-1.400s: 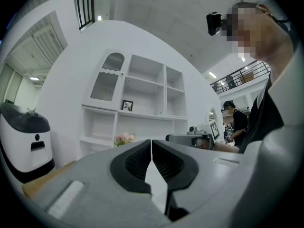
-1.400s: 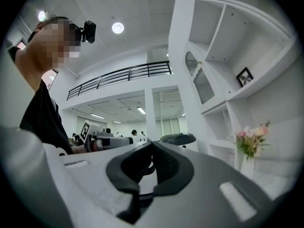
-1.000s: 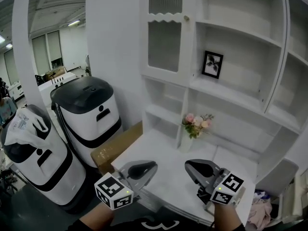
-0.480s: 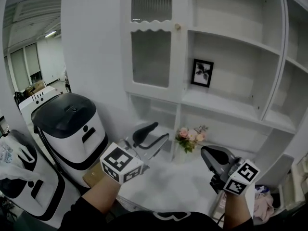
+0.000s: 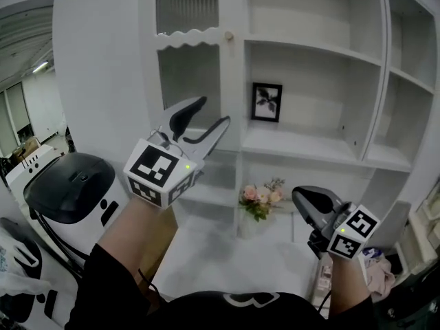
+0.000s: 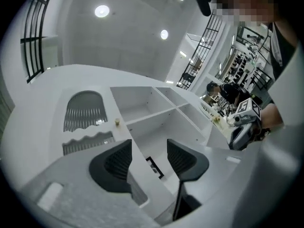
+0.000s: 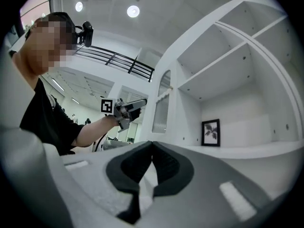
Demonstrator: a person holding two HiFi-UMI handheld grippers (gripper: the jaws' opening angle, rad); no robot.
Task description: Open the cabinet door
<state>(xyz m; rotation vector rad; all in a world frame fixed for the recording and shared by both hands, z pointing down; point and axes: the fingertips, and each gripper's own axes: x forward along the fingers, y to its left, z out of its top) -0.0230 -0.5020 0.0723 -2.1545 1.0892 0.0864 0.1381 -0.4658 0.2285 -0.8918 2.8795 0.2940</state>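
The white cabinet door with two ribbed glass panes stands closed at the upper left of the shelving; its small round knob sits on the right edge. My left gripper is raised in front of the lower pane, below the knob and apart from it; its jaws are opening with nothing between them. In the left gripper view the gripper points up at the door and knob. My right gripper hangs low at the right, shut and empty; its pads meet at the tips.
Open white shelves fill the right side, with a framed picture on one. A vase of flowers stands on the counter below. A black-and-white bin stands at the left on the floor.
My left gripper has risen from the counter to the door's lower pane and its jaws have gone from shut to wide apart. The right gripper has shifted right and stays shut.
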